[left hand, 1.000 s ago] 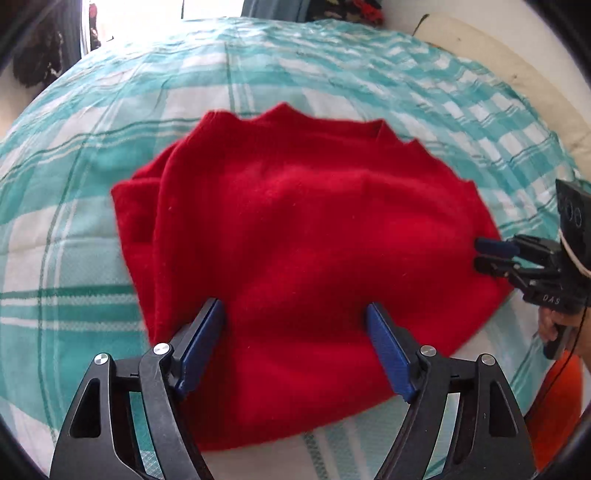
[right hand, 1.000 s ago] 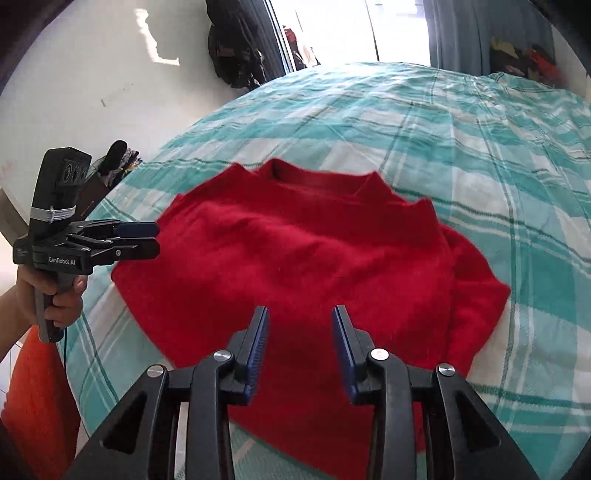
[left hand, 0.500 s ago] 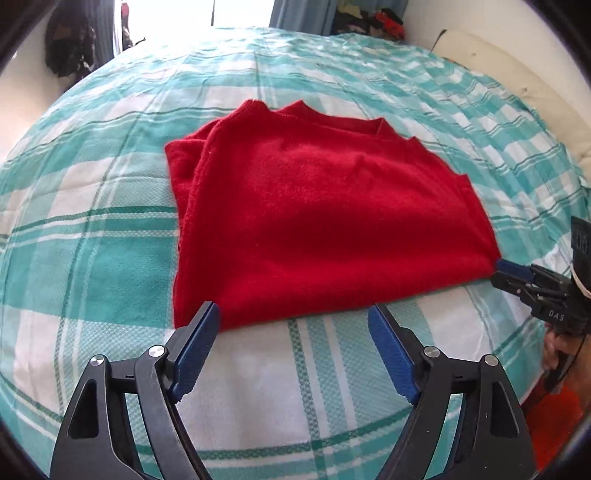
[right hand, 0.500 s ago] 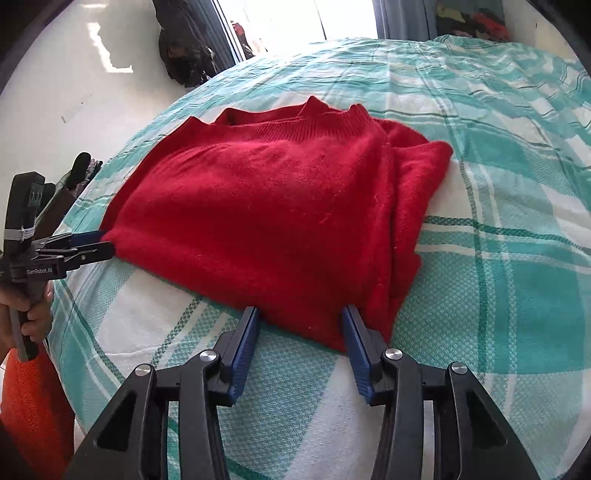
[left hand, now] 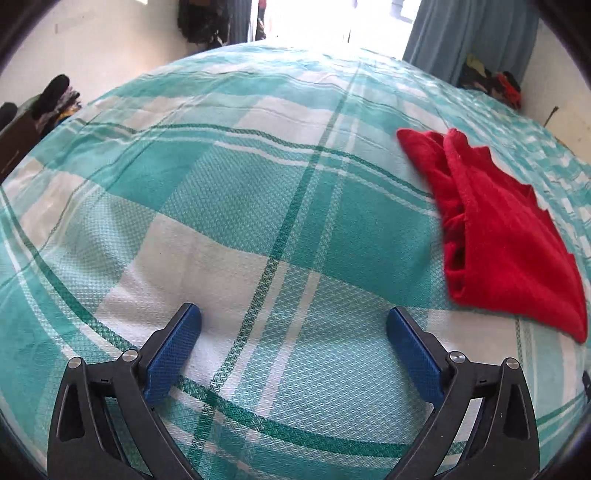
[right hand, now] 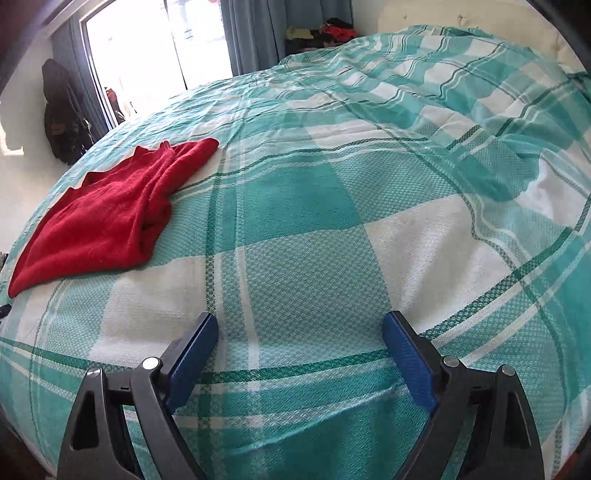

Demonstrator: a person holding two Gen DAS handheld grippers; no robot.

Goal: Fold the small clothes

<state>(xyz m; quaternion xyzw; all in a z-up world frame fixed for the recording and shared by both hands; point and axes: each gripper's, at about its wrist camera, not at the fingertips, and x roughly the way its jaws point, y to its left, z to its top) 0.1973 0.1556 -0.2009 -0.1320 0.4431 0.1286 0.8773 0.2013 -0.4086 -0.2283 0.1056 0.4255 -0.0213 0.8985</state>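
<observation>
A folded red sweater (left hand: pixel 506 236) lies on the teal and white checked bedspread (left hand: pixel 240 206). In the left wrist view it is at the right side; in the right wrist view the sweater (right hand: pixel 107 214) is at the left. My left gripper (left hand: pixel 293 328) is open and empty over bare bedspread, to the left of the sweater. My right gripper (right hand: pixel 300 336) is open and empty over bare bedspread (right hand: pixel 332 221), to the right of the sweater. Neither gripper touches the sweater.
A bright window with blue curtains (right hand: pixel 251 33) is beyond the bed. Dark bags hang on the wall (right hand: pixel 62 114). A pile of clothes (right hand: pixel 325 31) lies in the far corner. The bedspread is rumpled at the right (right hand: pixel 517 158).
Both grippers have pulled back and swung away from the sweater, left one leftward, right one rightward. The right gripper has opened wider. The sweater stays folded on the bed.
</observation>
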